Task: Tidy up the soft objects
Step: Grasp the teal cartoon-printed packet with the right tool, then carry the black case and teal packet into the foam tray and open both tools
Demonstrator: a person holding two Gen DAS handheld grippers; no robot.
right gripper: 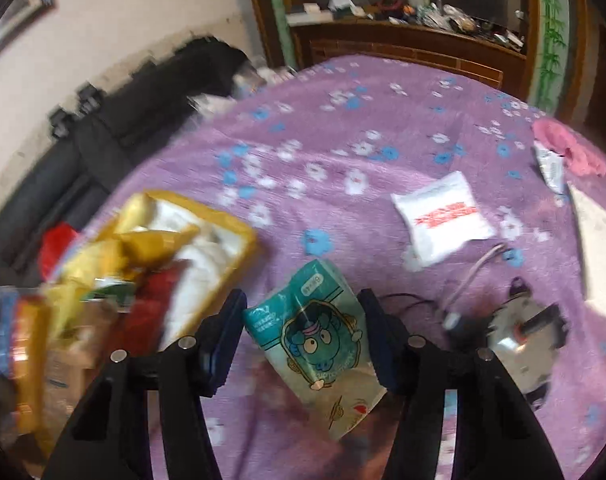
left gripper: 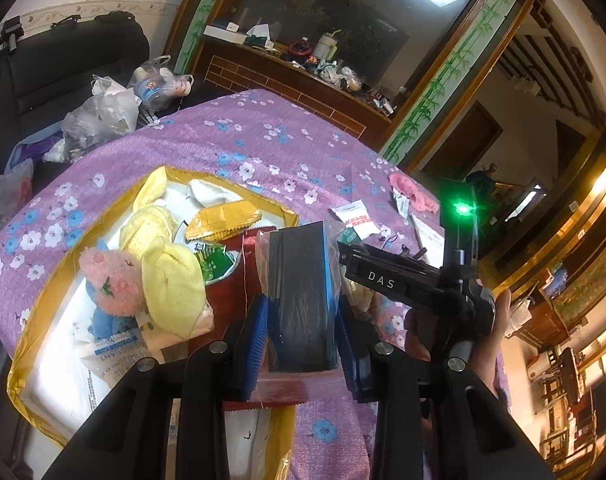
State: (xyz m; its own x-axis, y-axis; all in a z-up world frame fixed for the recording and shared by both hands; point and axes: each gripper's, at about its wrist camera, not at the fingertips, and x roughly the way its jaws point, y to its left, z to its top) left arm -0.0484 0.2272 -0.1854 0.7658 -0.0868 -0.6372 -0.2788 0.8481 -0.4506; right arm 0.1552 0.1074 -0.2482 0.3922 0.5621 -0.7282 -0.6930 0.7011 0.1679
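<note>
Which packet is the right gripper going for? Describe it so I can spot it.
On the purple flowered cloth, right of the yellow-rimmed box, a teal pouch lies between the right gripper's fingers. Unlike the white sachet beyond, it bears a blue cartoon face.

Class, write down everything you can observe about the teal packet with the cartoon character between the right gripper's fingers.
The teal packet is a soft, glossy, crinkled plastic pouch printed with a round blue cartoon face in a yellow frame; its lower end is pale, with small red marks. It sits tilted, top end leaning left, over the purple flowered cloth. It lies between the right gripper's blue pads; whether they press on it is unclear.
</note>
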